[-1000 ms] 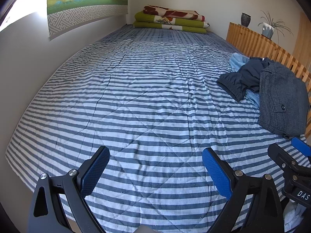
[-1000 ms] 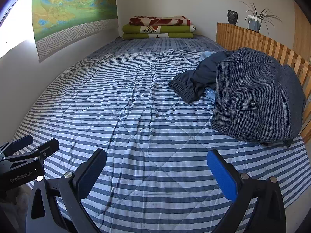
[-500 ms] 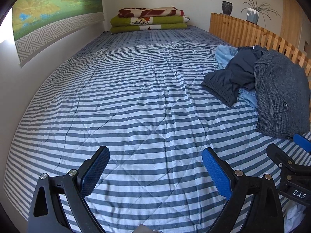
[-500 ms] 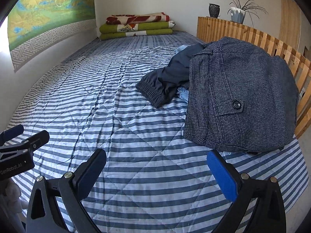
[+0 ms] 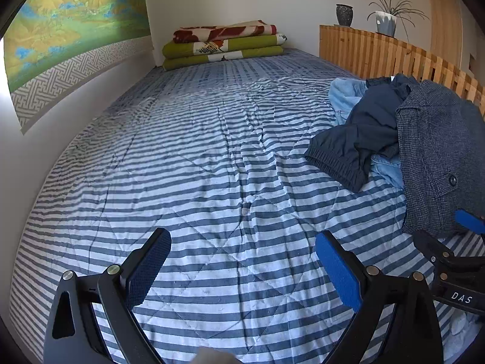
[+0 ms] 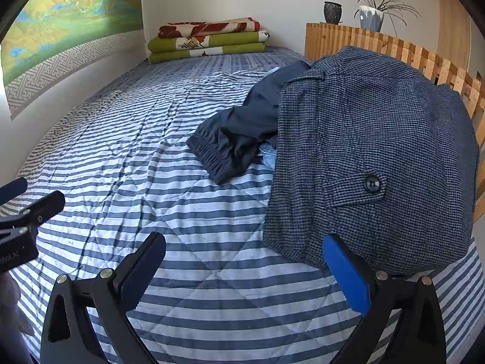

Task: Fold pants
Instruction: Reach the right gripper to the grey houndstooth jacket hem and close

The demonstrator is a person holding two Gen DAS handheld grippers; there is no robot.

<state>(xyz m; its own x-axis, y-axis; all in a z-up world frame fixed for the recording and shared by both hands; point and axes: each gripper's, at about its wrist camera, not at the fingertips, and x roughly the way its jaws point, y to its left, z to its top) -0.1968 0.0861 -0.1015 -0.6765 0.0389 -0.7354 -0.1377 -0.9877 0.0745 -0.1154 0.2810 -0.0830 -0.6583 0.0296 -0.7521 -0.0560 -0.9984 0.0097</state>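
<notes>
Both grippers spread wide and empty above the striped bed, closer to the clothes pile than a second ago.

The left gripper (image 5: 242, 270) hovers over bare quilt (image 5: 212, 157), jaws wide apart, holding nothing; the right gripper (image 6: 245, 270) is equally spread, its blue right pad at the near hem of the grey tweed pants (image 6: 372, 157). These pants lie on top of a pile at the bed's right side against the wooden slat rail (image 6: 394, 51), over a dark navy garment (image 6: 239, 139) and light blue denim (image 5: 345, 97). Compared with the earlier frames, the pile looms larger in both views, and the folded blankets (image 5: 224, 42) at the far end sit more centred.
</notes>
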